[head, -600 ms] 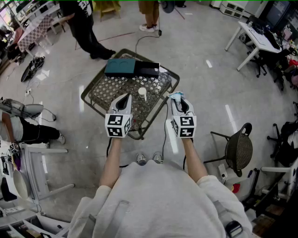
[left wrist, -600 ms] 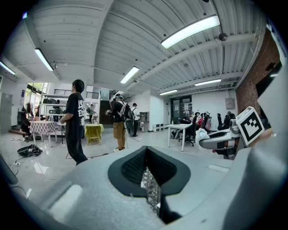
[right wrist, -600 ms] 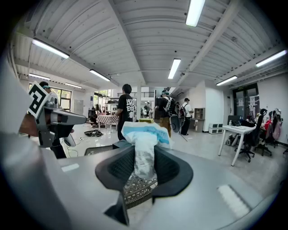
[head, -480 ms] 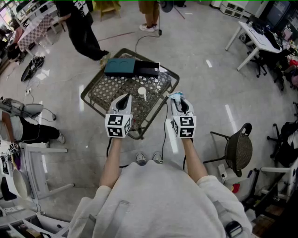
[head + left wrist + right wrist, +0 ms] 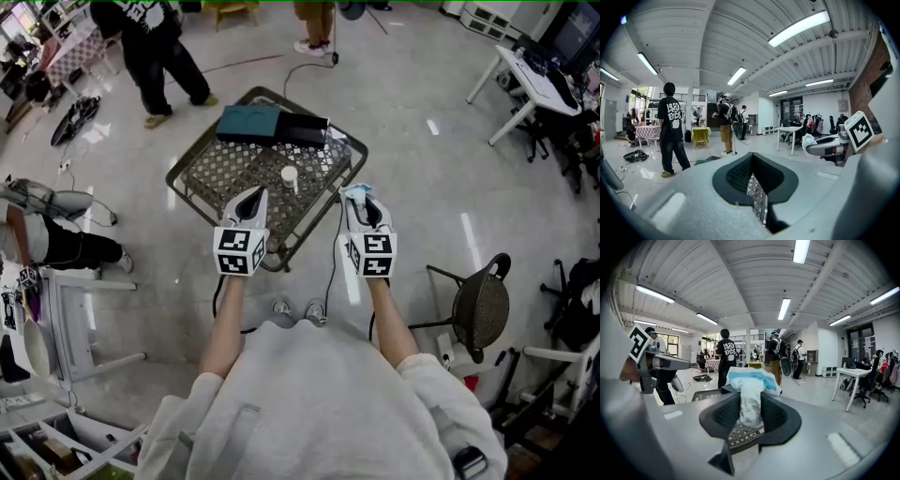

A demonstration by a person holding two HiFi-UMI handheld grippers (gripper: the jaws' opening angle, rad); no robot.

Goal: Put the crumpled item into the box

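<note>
The crumpled item (image 5: 751, 389), a white and light-blue wad, is pinched in my right gripper (image 5: 750, 414), which is shut on it. In the head view that gripper (image 5: 361, 201) hovers off the lattice table's (image 5: 217, 178) near right edge, the wad (image 5: 355, 191) at its tip. A teal box (image 5: 248, 124) and a flat black box (image 5: 302, 131) lie side by side at the table's far edge. A small white cup (image 5: 290, 176) stands mid-table. My left gripper (image 5: 250, 199) is over the near edge, its jaws together with nothing between them (image 5: 754, 187).
A person in black (image 5: 150, 47) and another person (image 5: 317, 19) stand beyond the table. A dark round-backed chair (image 5: 480, 305) is to my right, a white desk (image 5: 530, 80) at the far right, a white rack (image 5: 66, 309) to my left. A cable (image 5: 330, 239) hangs off the table.
The person in black has stepped to the left. The head view has shifted slightly. Both grippers keep their pose, and the wad stays in the right one.
</note>
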